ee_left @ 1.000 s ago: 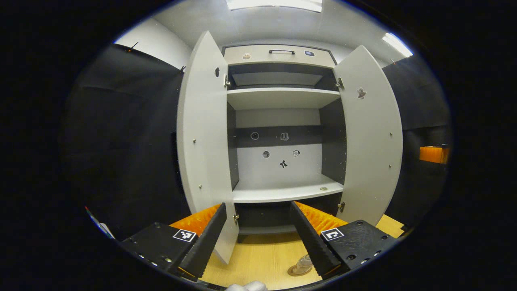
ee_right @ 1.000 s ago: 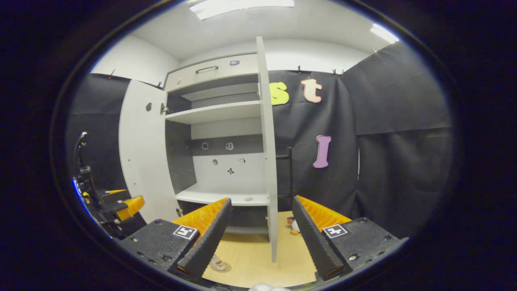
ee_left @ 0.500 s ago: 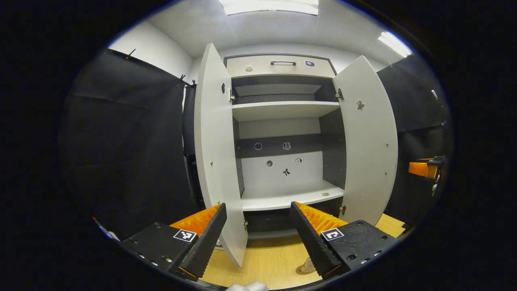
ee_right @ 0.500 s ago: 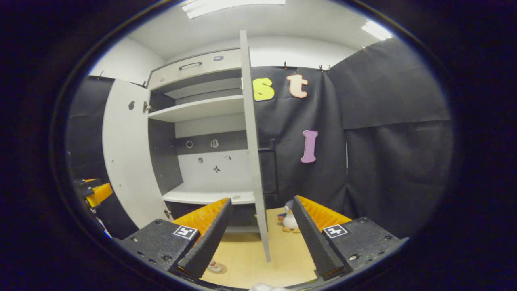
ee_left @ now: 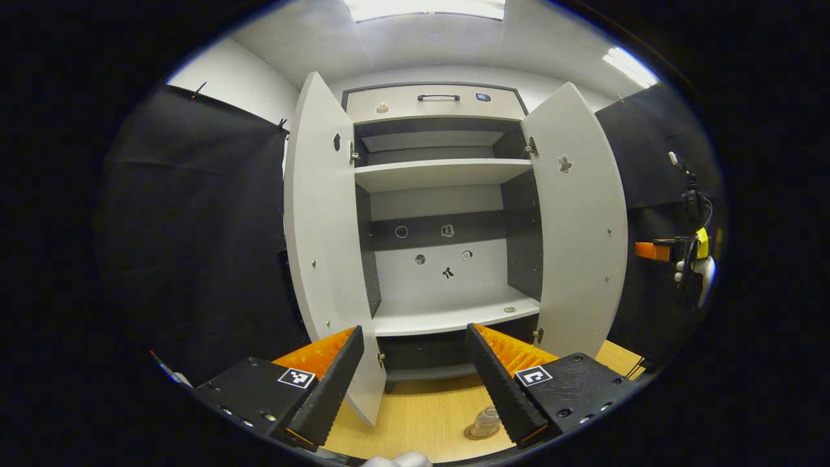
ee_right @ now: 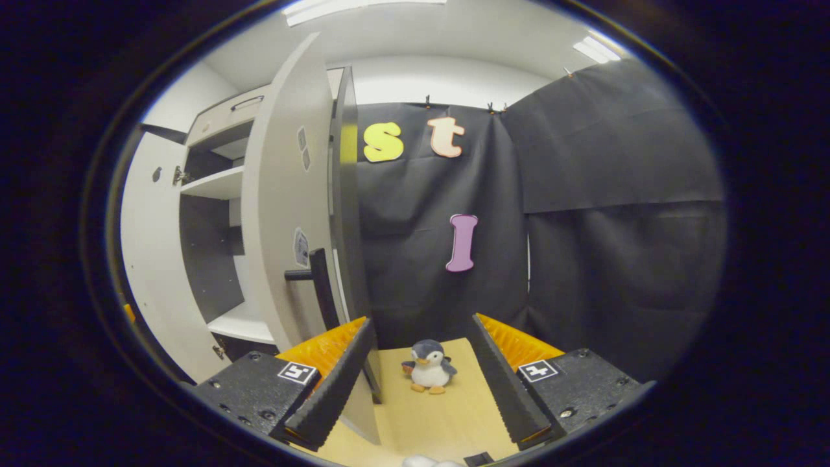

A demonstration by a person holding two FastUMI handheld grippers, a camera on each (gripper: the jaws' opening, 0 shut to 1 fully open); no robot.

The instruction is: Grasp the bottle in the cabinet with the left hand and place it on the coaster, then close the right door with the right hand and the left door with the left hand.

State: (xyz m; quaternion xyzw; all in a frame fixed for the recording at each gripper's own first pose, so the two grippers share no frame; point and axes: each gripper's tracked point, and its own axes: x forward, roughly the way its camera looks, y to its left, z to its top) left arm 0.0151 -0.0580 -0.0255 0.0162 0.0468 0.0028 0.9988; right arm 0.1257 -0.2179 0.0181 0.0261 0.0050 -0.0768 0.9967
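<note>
Bottle (ee_left: 486,421) on its coaster (ee_left: 478,433) below the cabinet (ee_left: 447,214), so my left claw (ee_left: 412,376) hangs wide and empty while my right claw (ee_right: 418,376), wide too, sits just outside the right door (ee_right: 285,214) to push it.

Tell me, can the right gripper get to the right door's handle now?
Probably yes. The right gripper is open beside the right door, whose dark handle stands just ahead on its left with nothing between them.
</note>
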